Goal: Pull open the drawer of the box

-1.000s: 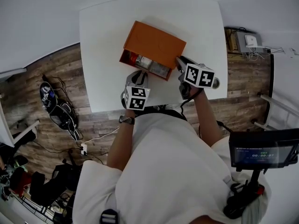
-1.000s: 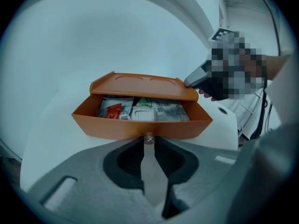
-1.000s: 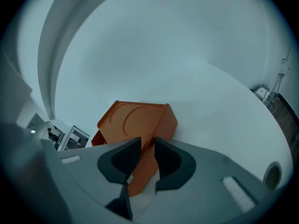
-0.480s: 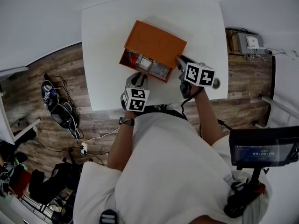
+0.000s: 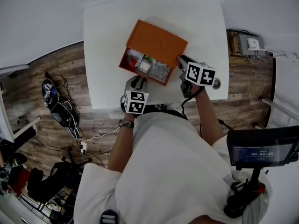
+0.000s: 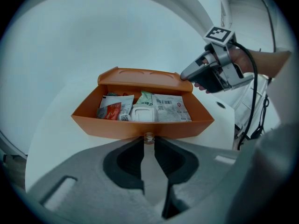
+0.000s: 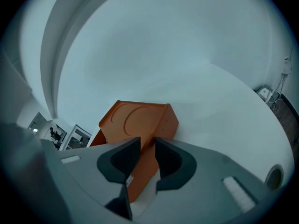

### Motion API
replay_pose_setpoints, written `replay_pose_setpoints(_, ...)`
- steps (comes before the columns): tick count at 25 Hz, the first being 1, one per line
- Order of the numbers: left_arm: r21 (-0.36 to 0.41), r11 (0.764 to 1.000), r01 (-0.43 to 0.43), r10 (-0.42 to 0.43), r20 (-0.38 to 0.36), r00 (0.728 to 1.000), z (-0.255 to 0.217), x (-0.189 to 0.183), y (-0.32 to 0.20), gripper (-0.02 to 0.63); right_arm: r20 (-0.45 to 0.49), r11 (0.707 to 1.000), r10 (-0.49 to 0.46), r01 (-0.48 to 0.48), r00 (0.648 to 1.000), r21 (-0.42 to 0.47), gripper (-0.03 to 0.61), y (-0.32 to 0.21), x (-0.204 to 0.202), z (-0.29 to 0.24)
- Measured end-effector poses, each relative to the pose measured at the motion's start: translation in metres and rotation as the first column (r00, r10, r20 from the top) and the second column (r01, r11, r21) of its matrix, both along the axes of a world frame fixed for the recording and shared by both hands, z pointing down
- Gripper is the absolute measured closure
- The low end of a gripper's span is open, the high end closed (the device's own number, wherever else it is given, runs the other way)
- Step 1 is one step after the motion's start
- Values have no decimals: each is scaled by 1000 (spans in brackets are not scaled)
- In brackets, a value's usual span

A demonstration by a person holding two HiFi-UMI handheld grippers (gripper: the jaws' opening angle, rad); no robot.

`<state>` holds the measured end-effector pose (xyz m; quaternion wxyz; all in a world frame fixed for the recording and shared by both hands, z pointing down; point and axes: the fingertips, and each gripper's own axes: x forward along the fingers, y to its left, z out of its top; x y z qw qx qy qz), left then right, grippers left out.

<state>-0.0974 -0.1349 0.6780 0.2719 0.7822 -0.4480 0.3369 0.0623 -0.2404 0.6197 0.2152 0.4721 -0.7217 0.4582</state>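
An orange box (image 5: 159, 40) lies on the white table (image 5: 103, 31). Its drawer (image 5: 145, 66) is pulled out toward me, showing packets and a white case (image 6: 141, 113). My left gripper (image 5: 138, 80) is at the drawer's front wall (image 6: 140, 127), shut on the small clear knob (image 6: 149, 137). My right gripper (image 5: 179, 61) is at the box's near right corner. In the right gripper view the box's edge (image 7: 148, 141) fills the gap between the pads of that gripper (image 7: 147, 147), whose jaws are opening slightly.
A round cable hole (image 5: 215, 83) sits in the table near my right hand. The table's near edge runs just under both grippers. Beyond it lie wooden floor, cables and a dark bag (image 5: 58, 111). A small screen (image 5: 261, 153) stands at the lower right.
The drawer has slid farther out toward me and shows more of its contents. My left gripper has drawn back with the knob. The right gripper has stayed at the box's corner.
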Motion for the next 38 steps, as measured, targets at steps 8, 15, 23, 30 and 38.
replay_pose_setpoints(8,-10,1000,3,-3,12,1000,2,-6,9,538,-1,1000,7,-7,1000,2,476,-2,2,1)
replay_pose_setpoints(15,-18,1000,5,-5,12,1000,1,-10,13,538,1,1000,21,-21,1000,8,476,-6,4,1)
replay_pose_setpoints(23,-12,1000,9,-9,5,1000,2,-6,11,538,2,1000,29,-29,1000,11,476,-9,8,2)
replay_pose_setpoints(30,-57,994,91,-95,-66,993,5,-10,11,533,-4,1000,16,-15,1000,26,480,-6,6,1)
replay_pose_setpoints(38,-30,993,115,-116,-33,993,-1,-21,5,523,-25,997,-15,16,1000,71,480,0,4,-10)
